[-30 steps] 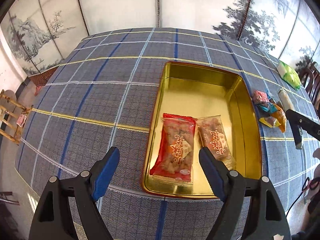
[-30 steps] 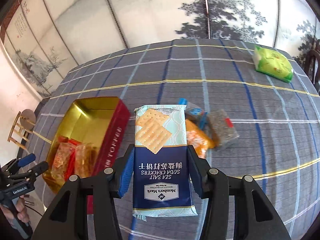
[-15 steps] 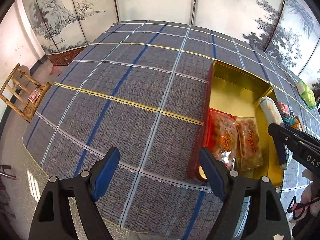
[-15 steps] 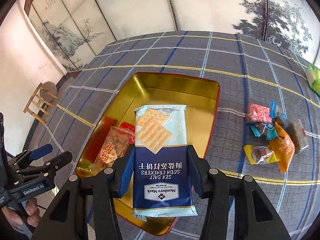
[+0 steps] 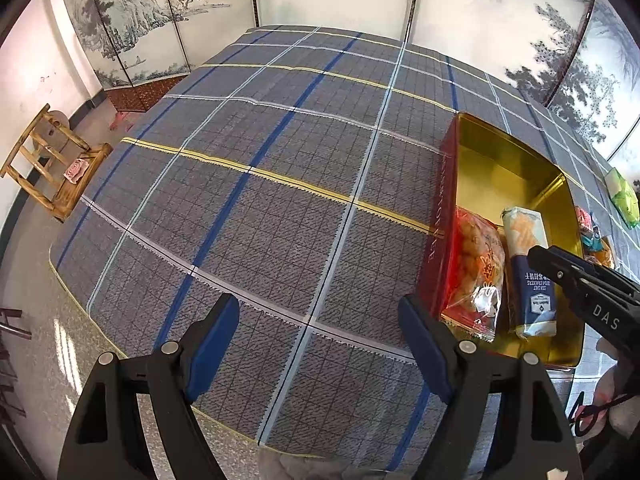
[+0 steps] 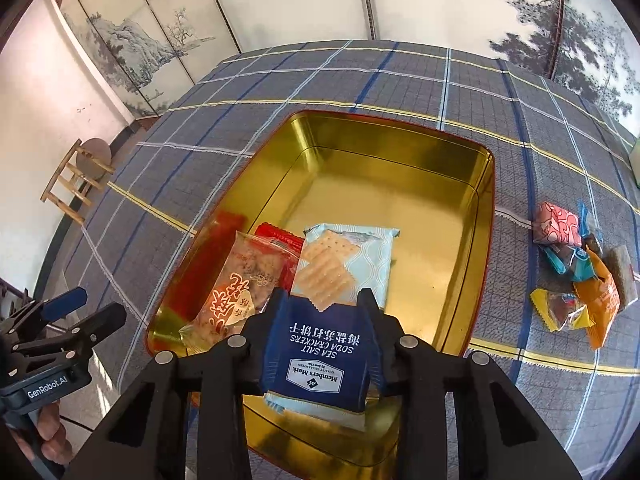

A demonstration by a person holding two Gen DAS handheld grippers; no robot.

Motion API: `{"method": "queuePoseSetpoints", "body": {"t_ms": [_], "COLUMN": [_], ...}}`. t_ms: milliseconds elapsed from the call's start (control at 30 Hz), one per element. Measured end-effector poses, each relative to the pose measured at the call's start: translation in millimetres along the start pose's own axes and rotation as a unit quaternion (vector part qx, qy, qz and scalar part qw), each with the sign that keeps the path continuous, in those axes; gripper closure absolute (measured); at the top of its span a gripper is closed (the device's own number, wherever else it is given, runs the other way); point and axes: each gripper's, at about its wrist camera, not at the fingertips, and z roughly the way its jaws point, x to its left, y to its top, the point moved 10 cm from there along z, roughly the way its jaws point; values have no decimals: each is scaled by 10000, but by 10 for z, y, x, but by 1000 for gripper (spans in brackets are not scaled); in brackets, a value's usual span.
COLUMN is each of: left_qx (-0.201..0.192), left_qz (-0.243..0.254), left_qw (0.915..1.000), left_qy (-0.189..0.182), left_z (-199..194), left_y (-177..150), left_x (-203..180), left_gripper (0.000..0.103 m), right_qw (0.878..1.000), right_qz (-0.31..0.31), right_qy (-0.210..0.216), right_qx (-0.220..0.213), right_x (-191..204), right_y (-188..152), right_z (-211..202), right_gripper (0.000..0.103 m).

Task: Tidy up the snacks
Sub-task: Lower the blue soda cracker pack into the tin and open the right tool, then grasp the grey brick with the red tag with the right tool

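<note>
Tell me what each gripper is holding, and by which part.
Right gripper clamps the soda cracker pack by its dark blue end, over the tin. Left gripper is open and holds nothing.

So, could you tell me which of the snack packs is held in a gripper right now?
The blue cracker pack, clamped in the right gripper over the tin. The red packs lie loose inside it.
</note>
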Motion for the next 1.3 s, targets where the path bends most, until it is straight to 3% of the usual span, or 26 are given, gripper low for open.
{"method": "queuePoseSetpoints", "body": {"t_ms": [667, 867, 1000, 1167, 1300], "left_qx": [22, 15, -11, -65, -115], "left_qz": [2, -8, -9, 95, 205], "left_qw": [10000, 10000, 10000, 9999, 9996], "left_qy": [-14, 3, 13, -19, -123], "left_z": [-34, -86, -117, -172, -205], "left_y": [-39, -62, -58, -29, 21], "left_x": [-76, -101, -135, -251, -419], "left_gripper": [24, 24, 24, 24, 24], "right_qw": [9994, 9991, 9987, 9977, 9964], "right_qz": [-213, -261, -284, -262, -160], "right_qy": [259, 314, 349, 298, -229], "right_qx": [-52, -111, -228, -544, -801], "right_x": [78, 95, 56, -258, -887], "right_y": [-34, -26, 2, 100, 171], "right_z": [-26, -70, -182, -495, -753], "right_gripper": [64, 53, 52, 51, 51]}}
